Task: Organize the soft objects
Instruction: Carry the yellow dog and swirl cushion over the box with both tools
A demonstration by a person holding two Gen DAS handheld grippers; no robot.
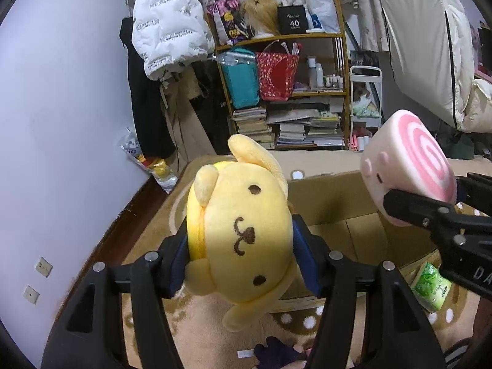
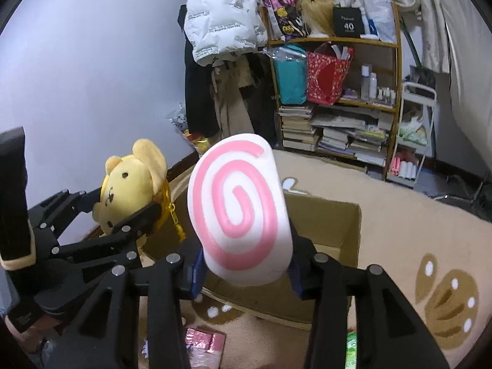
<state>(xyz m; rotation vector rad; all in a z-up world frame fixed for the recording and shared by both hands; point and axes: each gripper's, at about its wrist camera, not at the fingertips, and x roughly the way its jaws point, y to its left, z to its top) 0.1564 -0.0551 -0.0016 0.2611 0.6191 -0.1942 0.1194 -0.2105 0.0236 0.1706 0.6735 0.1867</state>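
- Beige carpet (image 2: 399, 215) with brown paw-like prints covers the floor and serves as the working surface; a pale wall runs along the left side, and a white puffer jacket (image 1: 166, 27) hangs at the back.
- Wooden shelf unit (image 1: 338, 92) stands against the far wall, crowded with stacked books, a teal bag, a red patterned bag and small bottles, with a narrow white trolley just beside it.
- Open cardboard box (image 2: 332, 224) sits on the carpet in front of both tools and looks like the target; from here its bottom appears bare.
- Yellow dog plush (image 1: 243, 233) is clamped sideways in the left hand-held gripper (image 1: 243, 246), blue pads pressing its cheeks, held up over the near-left corner of the box.
- Pink-and-white swirl squishy (image 2: 243, 212) is pinched at its lower end by the right hand-held gripper (image 2: 246, 267), which stands fairly narrow, above the near edge of the box.
- To do this step well, I would carry each toy clear over the rim before letting go, lower it close to the box floor, and release one at a time so the two tools, already near each other, do not collide.
- Gold keychain (image 2: 176, 221) dangling from the plush could snag on the rim; lift past it.
- Small wrapped packets, pink and green, lie on the carpet nearby.
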